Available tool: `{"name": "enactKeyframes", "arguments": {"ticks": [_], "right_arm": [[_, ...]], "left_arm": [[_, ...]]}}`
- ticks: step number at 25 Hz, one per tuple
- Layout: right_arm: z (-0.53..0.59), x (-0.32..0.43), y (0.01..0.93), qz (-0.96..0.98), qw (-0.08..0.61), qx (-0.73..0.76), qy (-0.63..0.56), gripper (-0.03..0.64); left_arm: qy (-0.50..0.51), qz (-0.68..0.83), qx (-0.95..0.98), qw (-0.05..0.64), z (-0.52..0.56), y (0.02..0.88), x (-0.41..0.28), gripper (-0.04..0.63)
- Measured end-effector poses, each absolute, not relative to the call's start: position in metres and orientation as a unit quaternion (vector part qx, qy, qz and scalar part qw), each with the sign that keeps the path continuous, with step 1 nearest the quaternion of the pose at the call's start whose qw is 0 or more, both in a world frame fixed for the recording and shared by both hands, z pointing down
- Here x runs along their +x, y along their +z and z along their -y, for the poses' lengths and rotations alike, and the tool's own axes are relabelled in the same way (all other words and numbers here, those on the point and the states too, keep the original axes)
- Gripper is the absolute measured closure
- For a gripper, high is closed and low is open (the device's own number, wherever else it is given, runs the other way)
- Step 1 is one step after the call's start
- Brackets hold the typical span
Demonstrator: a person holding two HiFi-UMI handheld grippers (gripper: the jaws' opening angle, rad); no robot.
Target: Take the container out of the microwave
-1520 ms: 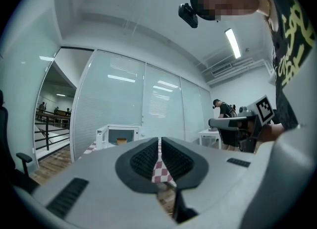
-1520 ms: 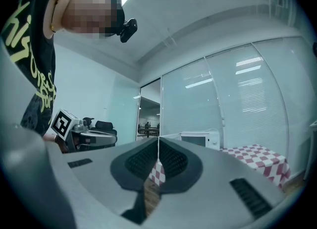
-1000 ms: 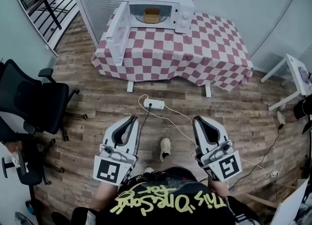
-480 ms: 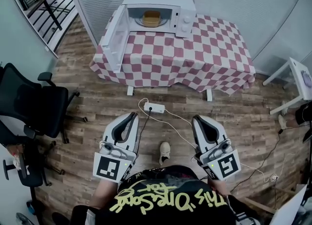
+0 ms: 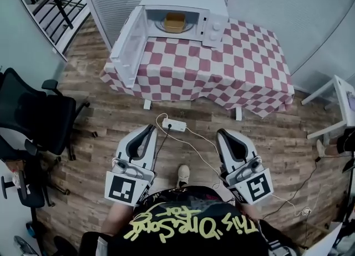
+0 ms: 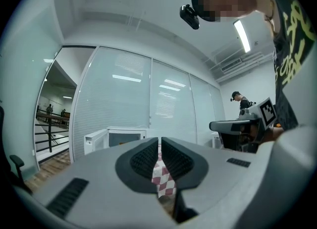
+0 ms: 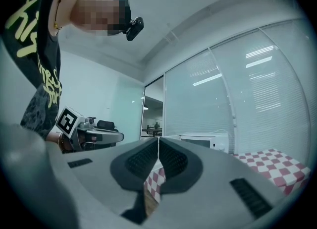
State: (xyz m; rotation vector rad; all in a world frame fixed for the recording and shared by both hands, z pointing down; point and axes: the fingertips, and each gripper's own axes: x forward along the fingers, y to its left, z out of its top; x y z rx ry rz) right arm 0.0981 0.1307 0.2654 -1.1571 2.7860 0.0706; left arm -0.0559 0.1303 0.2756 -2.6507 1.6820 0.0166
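Note:
A white microwave (image 5: 188,6) stands at the back left of a table with a red-and-white checked cloth (image 5: 222,66). Its door (image 5: 128,44) hangs wide open to the left. Inside, a yellow container (image 5: 175,22) rests on the turntable. My left gripper (image 5: 150,130) and right gripper (image 5: 221,134) are held side by side over the wooden floor, well short of the table, both shut and empty. In the left gripper view the microwave (image 6: 116,139) shows far ahead beyond the shut left gripper (image 6: 159,141). The right gripper view shows the microwave (image 7: 205,140) past the shut right gripper (image 7: 158,142).
A white power strip (image 5: 173,124) with cables lies on the floor between me and the table. Black office chairs (image 5: 33,122) stand at the left. A white side table (image 5: 341,102) is at the right. Glass walls with blinds run behind the table. Another person (image 6: 241,105) stands far off.
The table and microwave have come closer and lower in the head view. Both grippers moved forward together toward the table, still shut.

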Motion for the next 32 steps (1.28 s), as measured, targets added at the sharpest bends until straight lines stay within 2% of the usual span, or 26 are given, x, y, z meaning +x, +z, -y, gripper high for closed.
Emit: {"name": "enactKeyframes", "arguments": {"ticks": [3, 14, 32], "right_arm": [[-0.118, 0.102, 0.258, -0.921, 0.079, -0.38, 0.024, 0.606], [-0.085, 0.115, 0.267, -0.93, 0.074, -0.359, 0.019, 0.606], [-0.079, 0.111, 0.275, -0.933, 0.075, -0.352, 0.008, 0.606]], "left_arm": [[0.008, -0.539, -0.843, 0.004, -0.12, 0.275, -0.049, 0.572], [0.018, -0.548, -0.836, 0.005, -0.086, 0.276, -0.03, 0.572], [0.01, -0.557, -0.831, 0.002, -0.083, 0.281, -0.036, 0.572]]}}
